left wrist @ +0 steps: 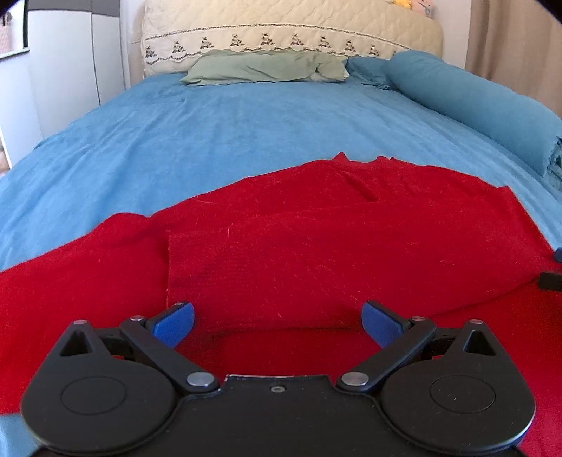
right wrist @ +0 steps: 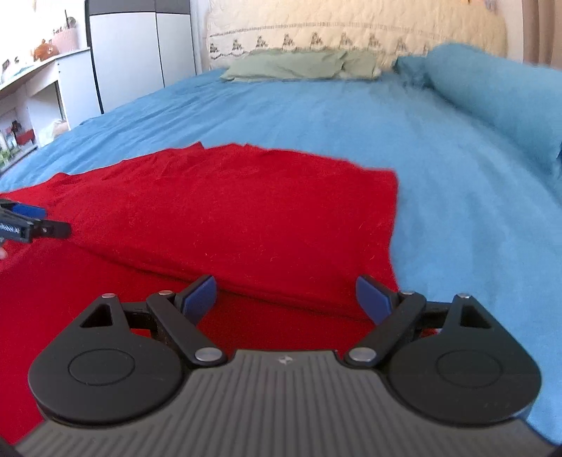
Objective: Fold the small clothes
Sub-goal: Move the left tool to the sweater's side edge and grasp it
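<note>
A red garment [left wrist: 298, 225] lies spread on the blue bed sheet [left wrist: 210, 133], with a folded layer on top whose near edge runs across both views. It also shows in the right wrist view [right wrist: 228, 211]. My left gripper [left wrist: 277, 323] is open and empty, its blue pads just above the red cloth at the fold's near edge. My right gripper [right wrist: 286, 298] is open and empty, over the garment's right part near its right edge. The left gripper's tip shows at the left edge of the right wrist view [right wrist: 31, 221].
A green pillow [left wrist: 267, 66] and a cream quilted headboard [left wrist: 291, 31] are at the bed's far end. A rolled blue blanket [left wrist: 484, 102] lies along the right side. White cupboards [right wrist: 137, 49] and shelves stand left of the bed.
</note>
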Tool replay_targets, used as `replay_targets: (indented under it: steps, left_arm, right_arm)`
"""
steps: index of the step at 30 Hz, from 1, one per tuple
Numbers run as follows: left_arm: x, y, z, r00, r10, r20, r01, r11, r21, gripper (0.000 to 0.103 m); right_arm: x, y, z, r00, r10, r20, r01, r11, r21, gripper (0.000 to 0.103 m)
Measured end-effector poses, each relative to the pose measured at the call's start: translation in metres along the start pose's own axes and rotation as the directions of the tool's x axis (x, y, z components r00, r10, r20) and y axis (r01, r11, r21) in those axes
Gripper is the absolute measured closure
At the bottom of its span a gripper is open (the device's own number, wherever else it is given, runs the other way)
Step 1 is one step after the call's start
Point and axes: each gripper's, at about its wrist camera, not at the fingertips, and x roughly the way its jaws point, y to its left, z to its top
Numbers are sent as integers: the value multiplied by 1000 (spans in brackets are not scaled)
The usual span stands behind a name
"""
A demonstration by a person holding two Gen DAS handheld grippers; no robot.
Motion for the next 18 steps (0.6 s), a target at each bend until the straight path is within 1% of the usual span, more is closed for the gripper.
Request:
replay_targets:
  steps: [1, 2, 3, 4, 6, 7, 8, 10, 11, 13, 16, 18]
  left_arm:
    - [-1, 1, 0, 1000, -5, -12, 5, 1000, -9, 0]
    - [-2, 2, 1, 1000, -8, -23, 8, 1000, -15, 0]
    - [-6, 3, 2, 999, -12, -30, 11, 1000, -26, 0]
    - [-11, 7, 5, 999, -23, -33, 22, 999, -49, 0]
    - [-32, 21, 10, 998, -61, -10, 60, 990, -125, 0]
    - [-47, 31, 14, 997, -72, 9, 73, 984, -164, 0]
    - [-63, 39, 16, 997, -68, 25, 72, 980, -187, 0]
    - [-97, 60, 21, 998, -28, 60, 40, 976, -212, 0]
    - [-116, 72, 22, 997, 9, 77, 8, 976, -219, 0]
    - [-152, 97, 16, 990, 85, 116, -54, 969, -242, 0]
    - [-193, 142, -4, 971, 192, 142, -139, 938, -317, 0]
    - [-209, 174, -24, 957, 262, 123, -198, 902, -383, 0]
  right_arm:
    - [0, 1, -1, 1000, -21, -11, 21, 1000, -12, 1]
    - [4, 1, 0, 999, -24, -41, 24, 1000, -7, 1]
    - [8, -1, 0, 998, -11, -70, 12, 1000, 10, 1]
    - [8, -2, 3, 997, -13, -71, 14, 1000, 21, 1]
    - [0, 0, 12, 998, -24, -61, 27, 999, 44, 2]
    - [-10, 3, 18, 999, -10, -35, 12, 998, 59, 2]
    - [-21, 6, 24, 1000, 9, -6, -9, 998, 63, 2]
    - [-45, 18, 38, 998, 40, 41, -41, 999, 31, 1]
    - [-57, 26, 46, 997, 53, 57, -53, 999, 7, 1]
    - [-77, 42, 61, 993, 87, 74, -85, 996, -28, 0]
    - [-95, 74, 75, 987, 144, 65, -140, 988, -67, 0]
    - [-99, 97, 76, 982, 185, 46, -180, 980, -88, 0]
